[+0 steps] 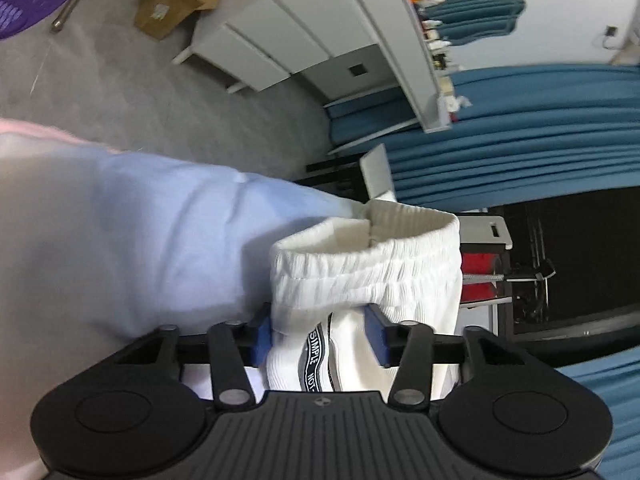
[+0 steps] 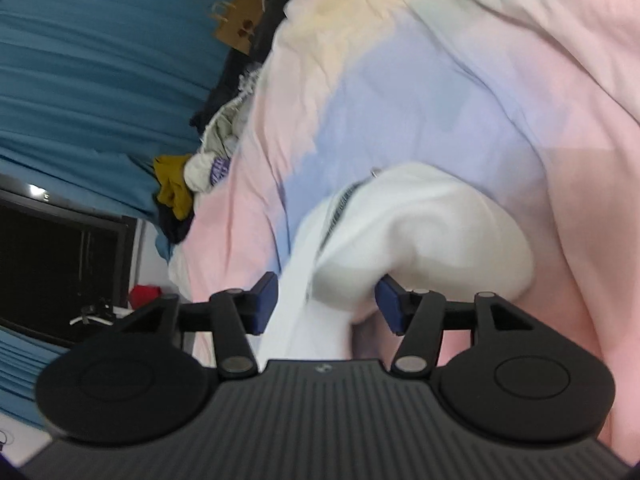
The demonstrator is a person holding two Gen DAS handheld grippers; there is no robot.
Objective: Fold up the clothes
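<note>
Left wrist view: left gripper (image 1: 320,334) at 6 o'clock, blue pads (image 1: 262,334) pressed on either side of bunched white trousers (image 1: 372,276), fabric filling the gap btwn them. A black stripe w/ white lettering runs down the cloth. Elastic waistband stands just past the fingers, near centre. At 9 o'clock, pastel bedsheet (image 1: 120,232). Farther, grey floor, white drawer unit (image 1: 288,44) at 12, cardboard boxes (image 1: 176,0) at 11, blue curtain (image 1: 520,136) at 3

Right wrist view: right gripper (image 2: 326,304) at 6 o'clock, pads apart w/ a fold of the same trousers (image 2: 420,224) wedged btwn them. Behind, pink-blue sheet (image 2: 480,80) fills 12 to 3. Heap of clothes (image 2: 192,184) at 9
</note>
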